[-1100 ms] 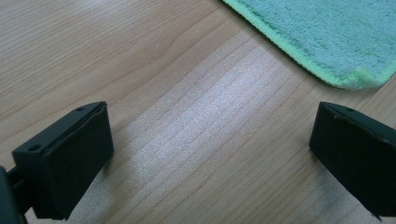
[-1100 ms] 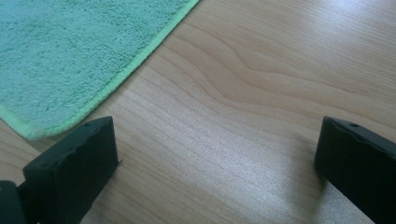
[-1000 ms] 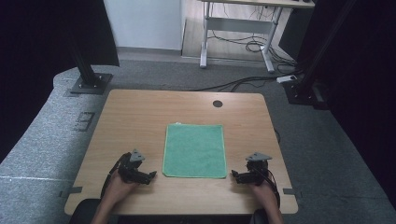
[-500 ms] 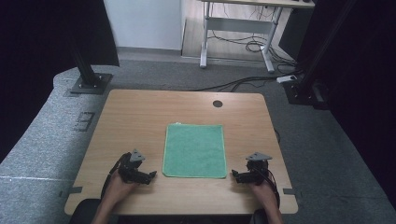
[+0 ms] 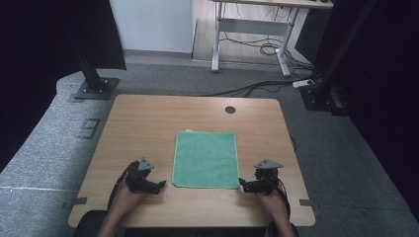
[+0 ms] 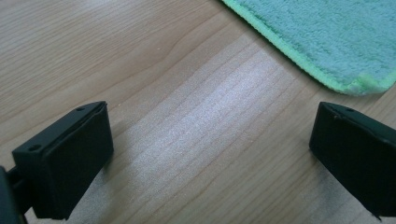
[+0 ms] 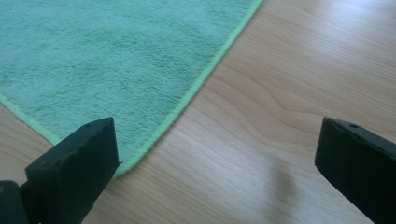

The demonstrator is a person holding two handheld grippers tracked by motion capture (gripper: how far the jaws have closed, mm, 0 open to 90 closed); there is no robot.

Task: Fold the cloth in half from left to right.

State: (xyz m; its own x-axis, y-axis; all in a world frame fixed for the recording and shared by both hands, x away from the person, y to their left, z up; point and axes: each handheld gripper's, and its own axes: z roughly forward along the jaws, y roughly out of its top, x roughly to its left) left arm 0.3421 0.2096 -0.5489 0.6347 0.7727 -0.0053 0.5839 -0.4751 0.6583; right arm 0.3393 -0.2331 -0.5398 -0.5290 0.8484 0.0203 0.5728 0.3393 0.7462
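A green towel (image 5: 206, 159) lies flat on the wooden table (image 5: 143, 128), near its front middle. My left gripper (image 5: 159, 185) rests on the table just left of the towel's near left corner (image 6: 369, 84). Its jaws stand wide apart over bare wood, nothing between them. My right gripper (image 5: 243, 183) sits just right of the towel's near right corner (image 7: 122, 169). It is open too, and that corner lies beside its left fingertip (image 7: 77, 170). Both grippers point inward at the towel.
A round cable hole (image 5: 230, 109) is in the table's far side. Beyond the table are grey carpet, black stand bases (image 5: 95, 89) at left and right, a white desk frame (image 5: 252, 34) and floor cables (image 5: 257, 88).
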